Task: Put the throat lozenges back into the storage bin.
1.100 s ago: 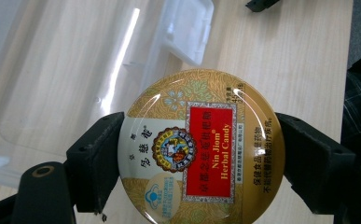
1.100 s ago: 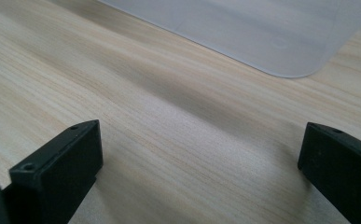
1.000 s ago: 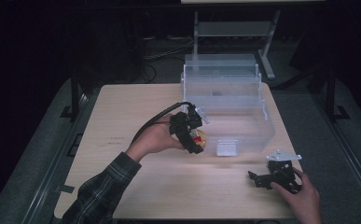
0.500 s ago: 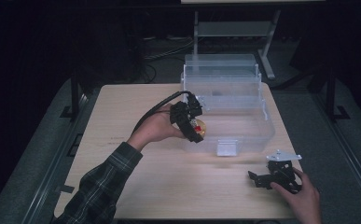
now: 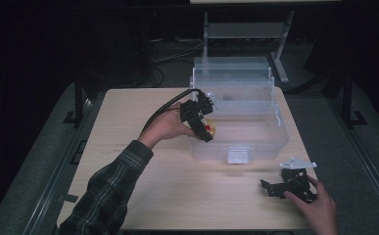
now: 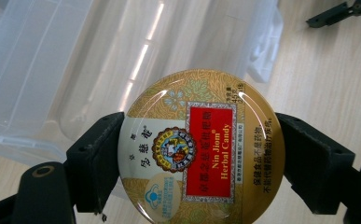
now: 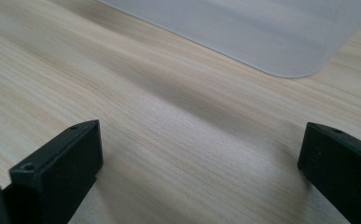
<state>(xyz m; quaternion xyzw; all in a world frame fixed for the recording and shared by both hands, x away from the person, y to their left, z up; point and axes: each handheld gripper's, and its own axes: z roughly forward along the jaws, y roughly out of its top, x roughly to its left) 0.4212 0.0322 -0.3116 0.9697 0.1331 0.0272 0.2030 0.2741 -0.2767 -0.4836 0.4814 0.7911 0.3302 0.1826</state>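
Clamping candy tin (image 6: 200, 148), left hand-held gripper (image 5: 202, 122) raised over bin (image 5: 275, 134); right (image 5: 280, 188) apart.

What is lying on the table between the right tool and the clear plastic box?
Nothing: in the high view, bare wooden table separates the right tool from the clear plastic box. The right gripper view shows the same bare wood.

Glossy metal candy tin (image 6: 200, 150) (printed lid), clear plastic bin (image 5: 255, 139), matt wood-grain table (image 5: 187, 196)

The candy tin (image 6: 200, 148) has its lower rim cut off by the frame's bottom edge.
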